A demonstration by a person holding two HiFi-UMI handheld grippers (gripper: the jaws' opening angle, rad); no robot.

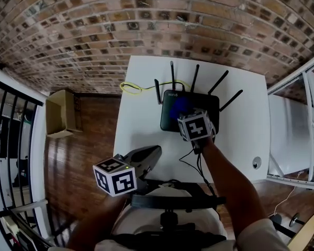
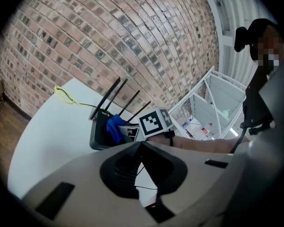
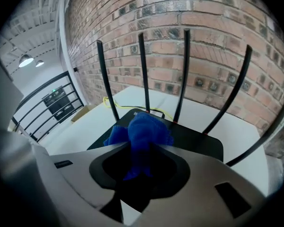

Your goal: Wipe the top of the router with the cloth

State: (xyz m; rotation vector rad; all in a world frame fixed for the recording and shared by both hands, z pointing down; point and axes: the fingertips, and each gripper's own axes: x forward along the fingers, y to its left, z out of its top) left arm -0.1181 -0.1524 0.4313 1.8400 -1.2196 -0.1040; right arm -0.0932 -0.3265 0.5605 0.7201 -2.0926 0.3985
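lower left, left gripper [image 1: 150, 154] closed and empty, parked clear; at centre, right gripper [image 3: 146, 148] pinching the bunched blue cloth [image 3: 144, 129] over the router [image 1: 206, 104] on the counter [image 1: 144, 109], ready for wiping.

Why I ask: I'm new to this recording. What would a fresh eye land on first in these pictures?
The bright blue cloth, pinched in the right hand-held gripper, stands out over the black router with its upright antennas, which sits mid-way across the white table before a brick wall. At the table's near edge the left hand-held gripper hangs with jaws together and empty.
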